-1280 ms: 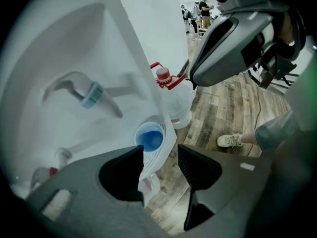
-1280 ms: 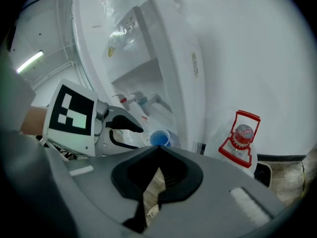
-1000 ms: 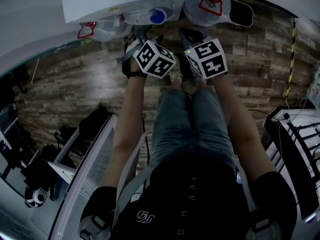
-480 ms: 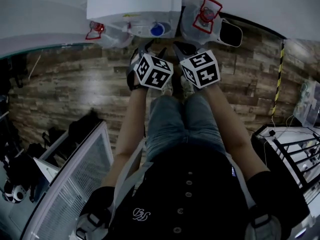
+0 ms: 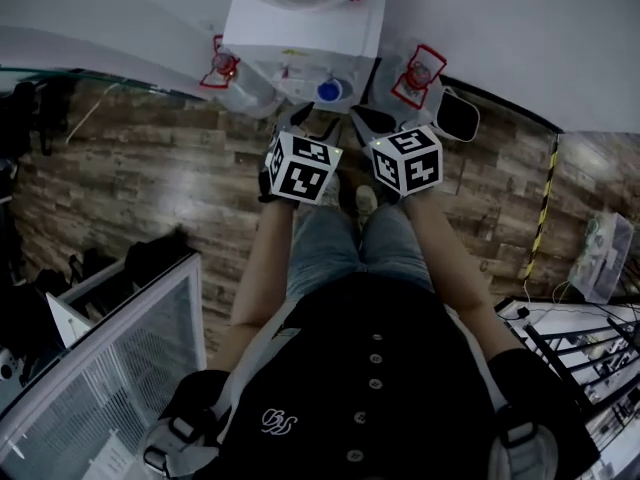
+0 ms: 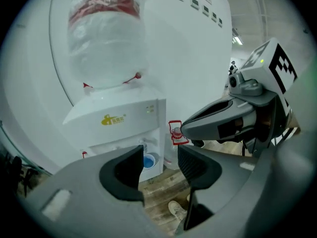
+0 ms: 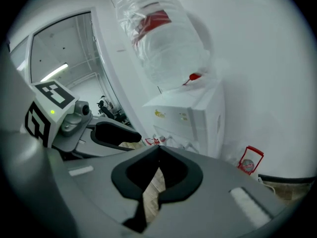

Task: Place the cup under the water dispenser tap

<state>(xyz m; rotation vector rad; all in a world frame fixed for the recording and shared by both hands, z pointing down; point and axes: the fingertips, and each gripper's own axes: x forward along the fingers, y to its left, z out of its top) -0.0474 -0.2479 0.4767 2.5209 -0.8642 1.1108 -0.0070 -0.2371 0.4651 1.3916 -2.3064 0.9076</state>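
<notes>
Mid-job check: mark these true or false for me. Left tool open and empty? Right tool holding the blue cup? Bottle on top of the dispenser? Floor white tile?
1. The left tool has its jaws apart and holds nothing. True.
2. The right tool grips the blue cup. False: its jaws are together and empty, and the cup sits in the recess of the dispenser.
3. A large bottle stands on top of the dispenser. True.
4. The floor is white tile. False: it shows brown wood-look planks.
</notes>
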